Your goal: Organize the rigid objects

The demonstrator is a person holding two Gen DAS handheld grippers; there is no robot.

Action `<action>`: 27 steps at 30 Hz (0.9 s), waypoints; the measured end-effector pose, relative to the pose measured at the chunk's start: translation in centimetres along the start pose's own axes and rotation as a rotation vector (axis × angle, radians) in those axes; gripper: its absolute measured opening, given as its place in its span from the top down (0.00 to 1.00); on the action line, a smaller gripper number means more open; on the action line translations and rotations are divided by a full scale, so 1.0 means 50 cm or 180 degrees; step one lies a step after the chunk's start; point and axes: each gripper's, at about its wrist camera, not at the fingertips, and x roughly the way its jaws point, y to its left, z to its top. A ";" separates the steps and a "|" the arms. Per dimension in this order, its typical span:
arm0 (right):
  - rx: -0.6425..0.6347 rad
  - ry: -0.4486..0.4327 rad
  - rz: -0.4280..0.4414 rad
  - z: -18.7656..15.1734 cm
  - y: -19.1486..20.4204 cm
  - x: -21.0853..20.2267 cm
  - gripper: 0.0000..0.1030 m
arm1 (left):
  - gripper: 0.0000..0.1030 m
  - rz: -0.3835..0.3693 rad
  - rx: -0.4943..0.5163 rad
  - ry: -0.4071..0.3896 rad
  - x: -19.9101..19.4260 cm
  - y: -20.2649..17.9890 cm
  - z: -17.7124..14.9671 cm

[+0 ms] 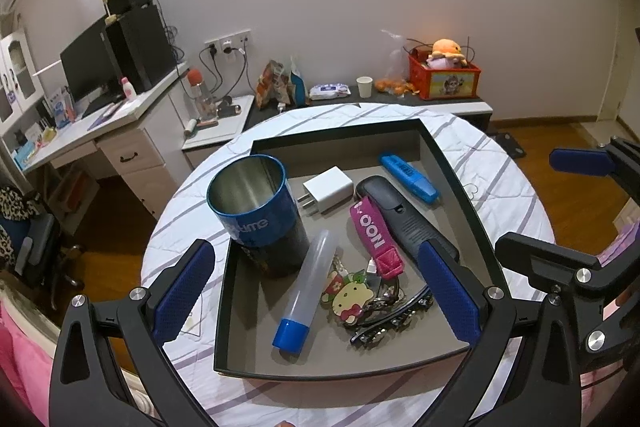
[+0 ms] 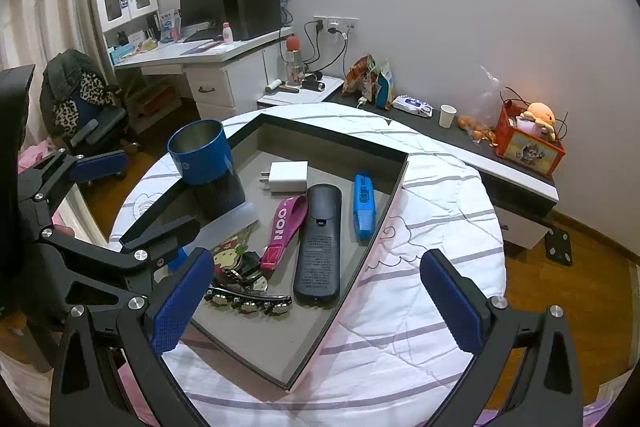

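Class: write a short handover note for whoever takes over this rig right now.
Left gripper: open, empty, over the tray's near side.
Right gripper: open, empty, at the tray's near corner.
In the tray: blue tin upright, white charger, blue utility knife, black remote, pink strap keyring, capped tube, hair clip.
Done: everything seen lies in the tray.
Left: possibly tidying the items.
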 end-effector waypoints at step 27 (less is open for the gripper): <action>-0.0086 -0.0885 -0.0335 -0.020 0.109 -0.187 0.00 | 0.00 0.0029 -0.0143 -0.0679 -0.201 0.060 -0.039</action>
